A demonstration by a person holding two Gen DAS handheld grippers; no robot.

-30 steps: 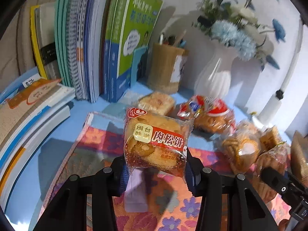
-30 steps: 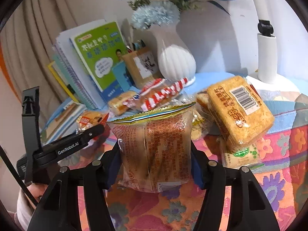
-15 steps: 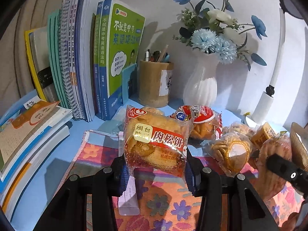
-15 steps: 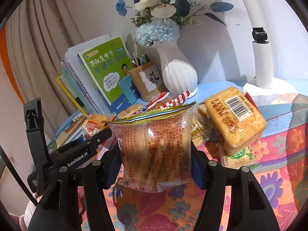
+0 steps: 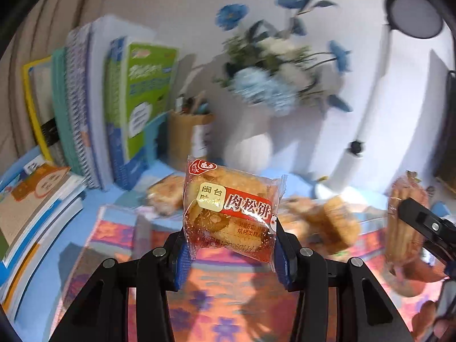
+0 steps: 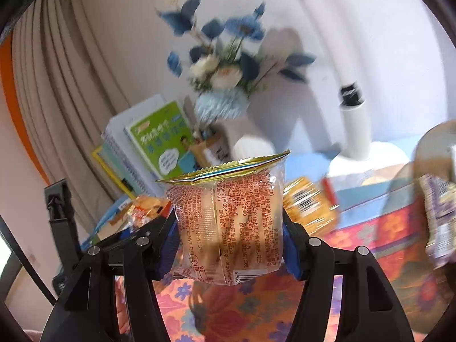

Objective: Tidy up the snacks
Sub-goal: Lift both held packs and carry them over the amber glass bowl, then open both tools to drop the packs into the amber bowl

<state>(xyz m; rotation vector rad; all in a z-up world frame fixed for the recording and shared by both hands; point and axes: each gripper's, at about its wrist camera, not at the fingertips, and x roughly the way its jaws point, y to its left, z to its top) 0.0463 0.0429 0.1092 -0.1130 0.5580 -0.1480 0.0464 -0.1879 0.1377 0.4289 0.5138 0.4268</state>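
Note:
My left gripper (image 5: 230,252) is shut on a red-labelled pork floss cake packet (image 5: 229,209), held up above the flowered cloth (image 5: 233,293). In the right wrist view my right gripper (image 6: 229,249) is shut on a clear packet of long biscuits with a gold seal (image 6: 228,222), also lifted off the cloth (image 6: 250,307). The left wrist view shows that same biscuit packet (image 5: 406,228) at the far right, in the other gripper's black fingers (image 5: 421,222). More wrapped snacks lie on the cloth behind: a bread packet (image 5: 166,195), a brown cake (image 5: 337,225) and a barcoded cracker pack (image 6: 309,205).
Upright books (image 5: 114,108) and a flat stack of books (image 5: 34,213) fill the left. A wooden pen holder (image 5: 189,139), a white vase of blue flowers (image 5: 250,154) and a white lamp post (image 6: 354,131) stand at the back. A beige object (image 6: 436,148) sits at far right.
Both grippers rose and drew back with their packets still held. The books, vase and snack pile slid lower and further off, and the background is now motion-blurred.

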